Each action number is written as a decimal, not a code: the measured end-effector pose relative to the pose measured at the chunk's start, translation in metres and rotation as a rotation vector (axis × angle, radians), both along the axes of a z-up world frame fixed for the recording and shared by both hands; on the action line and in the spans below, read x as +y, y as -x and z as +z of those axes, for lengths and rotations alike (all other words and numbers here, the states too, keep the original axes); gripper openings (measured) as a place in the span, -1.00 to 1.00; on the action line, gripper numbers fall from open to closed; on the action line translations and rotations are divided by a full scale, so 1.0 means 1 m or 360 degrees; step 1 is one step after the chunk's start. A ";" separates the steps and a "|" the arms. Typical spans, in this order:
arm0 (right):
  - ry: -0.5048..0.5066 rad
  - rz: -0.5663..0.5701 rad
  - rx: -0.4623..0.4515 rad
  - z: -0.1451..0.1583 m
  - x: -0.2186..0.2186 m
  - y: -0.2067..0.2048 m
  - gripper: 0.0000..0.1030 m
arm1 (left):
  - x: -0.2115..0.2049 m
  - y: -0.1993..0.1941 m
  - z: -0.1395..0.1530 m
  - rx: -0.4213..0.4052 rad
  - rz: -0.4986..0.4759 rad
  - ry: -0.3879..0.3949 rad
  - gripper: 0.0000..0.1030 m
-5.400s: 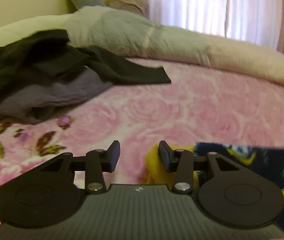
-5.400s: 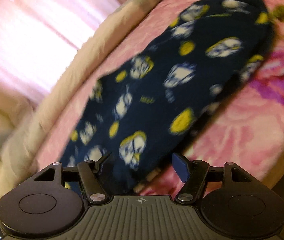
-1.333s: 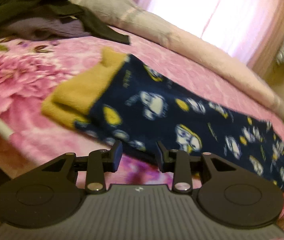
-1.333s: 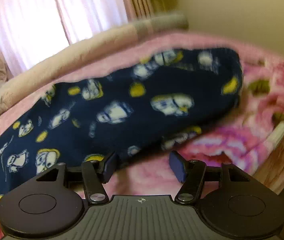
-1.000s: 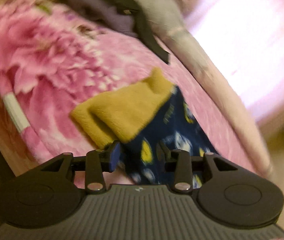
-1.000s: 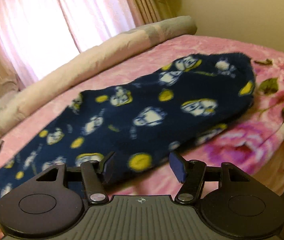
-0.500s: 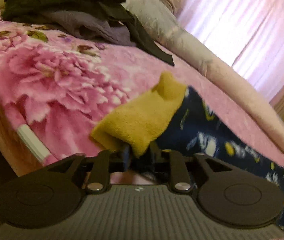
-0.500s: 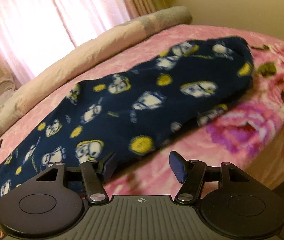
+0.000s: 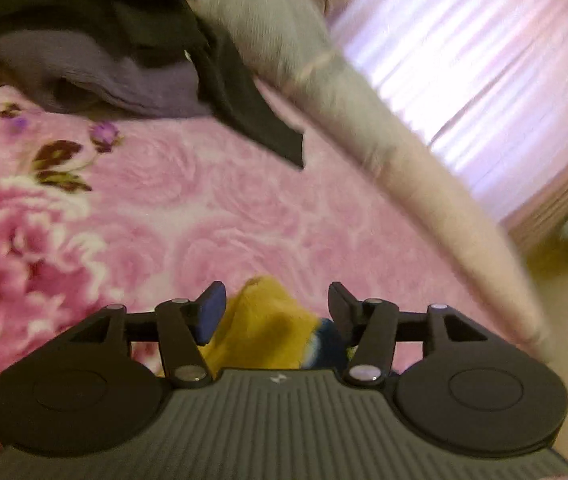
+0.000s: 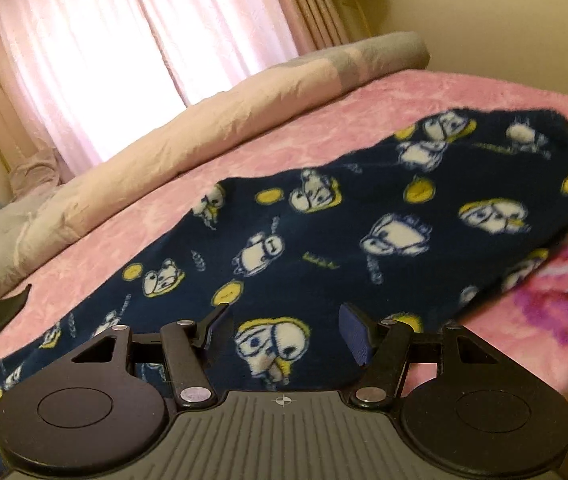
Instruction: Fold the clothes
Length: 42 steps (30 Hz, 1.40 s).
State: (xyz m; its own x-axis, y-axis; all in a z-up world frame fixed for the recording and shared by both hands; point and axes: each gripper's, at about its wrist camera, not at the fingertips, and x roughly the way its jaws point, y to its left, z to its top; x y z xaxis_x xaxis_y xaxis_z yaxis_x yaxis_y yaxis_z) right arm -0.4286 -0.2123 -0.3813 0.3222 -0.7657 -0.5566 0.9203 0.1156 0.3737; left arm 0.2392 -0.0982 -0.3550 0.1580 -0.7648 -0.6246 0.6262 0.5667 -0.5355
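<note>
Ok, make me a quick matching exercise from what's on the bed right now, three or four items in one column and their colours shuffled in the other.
Things:
1. fleece cuff
2. printed pajama pants
3. bed blanket
4. sweater under the black garment

Colours:
A. pink floral
B. mustard yellow
C. greyish purple
D. navy with white and yellow cartoon figures

Pairs: 1-B, 2-D, 3-A, 4-C

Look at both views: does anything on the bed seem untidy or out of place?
Yes. A heap of dark clothes and a purple garment lies crumpled and unfolded at the bed's far corner, while the navy patterned fleece lies flat.
</note>
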 end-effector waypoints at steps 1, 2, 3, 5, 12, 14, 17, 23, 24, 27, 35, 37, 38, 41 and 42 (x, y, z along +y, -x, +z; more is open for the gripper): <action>-0.0008 -0.0008 0.0002 -0.001 -0.001 0.000 0.21 | -0.013 -0.001 -0.004 -0.0016 -0.0047 -0.0056 -0.16; -0.0017 -0.0016 0.0005 -0.003 -0.003 0.000 0.21 | -0.021 -0.002 -0.008 -0.0028 -0.0088 -0.0097 -0.41; -0.0025 -0.0024 0.0007 -0.004 -0.004 0.000 0.21 | -0.025 -0.001 -0.010 -0.0035 -0.0106 -0.0109 -0.94; -0.0035 -0.0033 0.0018 -0.007 -0.006 0.001 0.21 | -0.028 0.001 -0.011 -0.0085 -0.0100 -0.0126 -0.94; -0.0027 -0.0017 0.0112 -0.012 -0.010 -0.009 0.21 | -0.040 0.010 -0.030 -0.0666 0.0073 -0.0460 -0.78; 0.0009 -0.0001 0.0128 -0.007 -0.007 -0.012 0.21 | -0.019 0.017 -0.019 -0.0656 0.0119 -0.0347 -0.76; 0.0136 0.0040 0.0136 0.002 0.002 -0.016 0.21 | 0.011 0.039 0.003 -0.0623 0.0046 -0.0112 -0.76; 0.0141 0.0370 0.0329 -0.006 0.014 -0.056 0.21 | -0.001 0.073 -0.022 -0.0854 -0.0254 -0.0443 -0.65; 0.0070 0.0434 0.0398 -0.014 0.015 -0.063 0.21 | 0.006 0.066 -0.028 -0.0804 -0.0174 -0.0473 -0.45; 0.0047 0.0530 0.0592 -0.022 0.032 -0.076 0.21 | 0.030 0.050 -0.035 -0.0691 0.0039 -0.0574 -0.30; 0.0036 0.0478 0.0481 0.008 0.074 -0.068 0.21 | 0.081 0.117 0.021 -0.0814 0.0117 -0.0705 -0.08; 0.0035 0.0482 0.0436 0.017 0.085 -0.073 0.21 | 0.092 0.149 0.027 -0.0790 0.0005 -0.0655 0.05; 0.0035 0.0484 0.0413 0.021 0.091 -0.076 0.21 | 0.097 0.166 0.028 -0.0784 -0.0047 -0.0647 0.09; 0.0034 0.0490 0.0345 0.035 0.107 -0.083 0.21 | 0.106 0.208 0.027 -0.0791 -0.0167 -0.0631 0.13; 0.0033 0.0492 0.0323 0.040 0.113 -0.086 0.21 | 0.109 0.220 0.027 -0.0797 -0.0193 -0.0628 0.13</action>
